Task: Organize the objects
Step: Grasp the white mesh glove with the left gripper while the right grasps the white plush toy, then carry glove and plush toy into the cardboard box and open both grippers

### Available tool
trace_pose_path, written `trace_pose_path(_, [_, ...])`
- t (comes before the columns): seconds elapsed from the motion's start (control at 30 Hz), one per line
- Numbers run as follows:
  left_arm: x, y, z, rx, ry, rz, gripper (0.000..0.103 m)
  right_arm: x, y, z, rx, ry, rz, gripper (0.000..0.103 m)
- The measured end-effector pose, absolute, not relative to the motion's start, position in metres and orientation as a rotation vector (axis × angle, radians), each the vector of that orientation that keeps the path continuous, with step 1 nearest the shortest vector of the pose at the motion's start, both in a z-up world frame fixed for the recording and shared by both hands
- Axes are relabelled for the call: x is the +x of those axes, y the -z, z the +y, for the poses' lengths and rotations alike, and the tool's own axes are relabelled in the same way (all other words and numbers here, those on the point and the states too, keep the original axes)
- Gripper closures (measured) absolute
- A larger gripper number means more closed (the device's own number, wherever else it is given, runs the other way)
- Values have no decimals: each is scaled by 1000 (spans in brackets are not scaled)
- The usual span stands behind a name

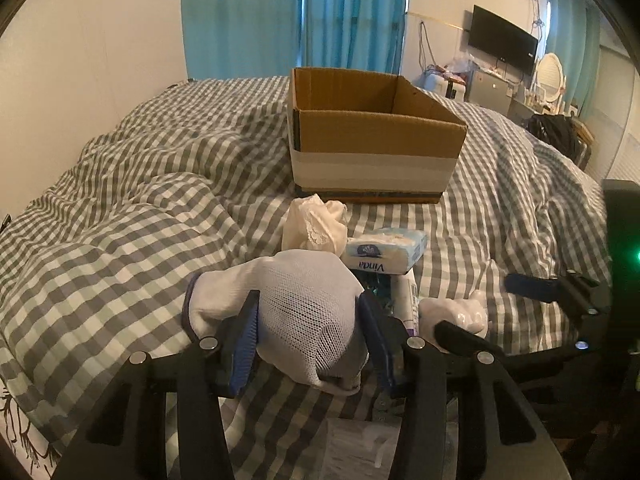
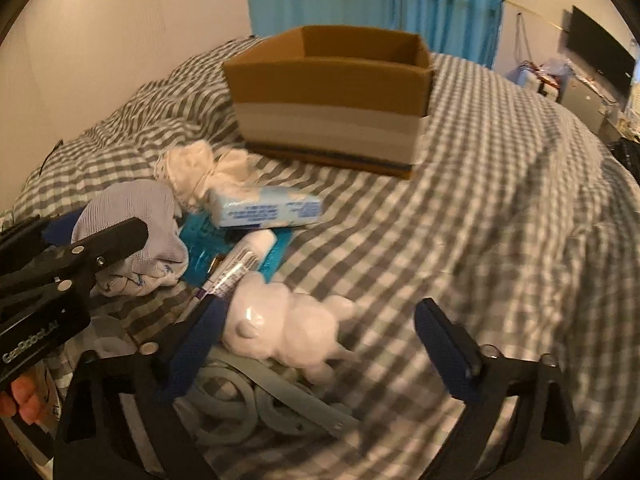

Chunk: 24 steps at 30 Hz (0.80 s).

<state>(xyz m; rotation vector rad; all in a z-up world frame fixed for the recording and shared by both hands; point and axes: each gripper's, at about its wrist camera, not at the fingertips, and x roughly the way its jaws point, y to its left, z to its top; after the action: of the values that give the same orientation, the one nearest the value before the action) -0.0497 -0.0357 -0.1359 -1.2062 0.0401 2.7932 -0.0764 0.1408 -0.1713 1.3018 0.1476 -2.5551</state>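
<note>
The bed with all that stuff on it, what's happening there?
A person is tidying a pile on the checked bed cover. The left gripper is shut on a white mesh sock. The right gripper is open around a white animal figurine, not yet gripping. The cardboard box behind shows nothing inside.

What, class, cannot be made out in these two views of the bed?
- Cardboard box floor: both views, hidden by its near wall.
- Blue packet: right wrist view, covered by the tissue pack and tube.
- Tube's label: blurred.
- Grey straps: partly under the white figurine.
</note>
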Motion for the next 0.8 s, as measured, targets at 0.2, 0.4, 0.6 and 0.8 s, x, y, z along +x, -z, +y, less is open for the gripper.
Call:
trace_pose_path(0.2, [-45, 134, -30, -1211, -2787, 62, 53, -76, 184, 138, 1349, 2483, 108, 32])
trace_pose_path(0.4, [-33, 119, -23, -1165, -2802, 93, 53, -57, 157, 152, 1250, 2562, 101, 32])
trace_pose_path(0.6, [-24, 87, -20, -1070, -2833, 59, 53, -40, 111, 170, 1112, 2651, 59, 32])
trace_pose_path(0.8, [-39, 43, -16, -943, -2840, 16, 53, -41, 56, 180, 954, 2715, 80, 32])
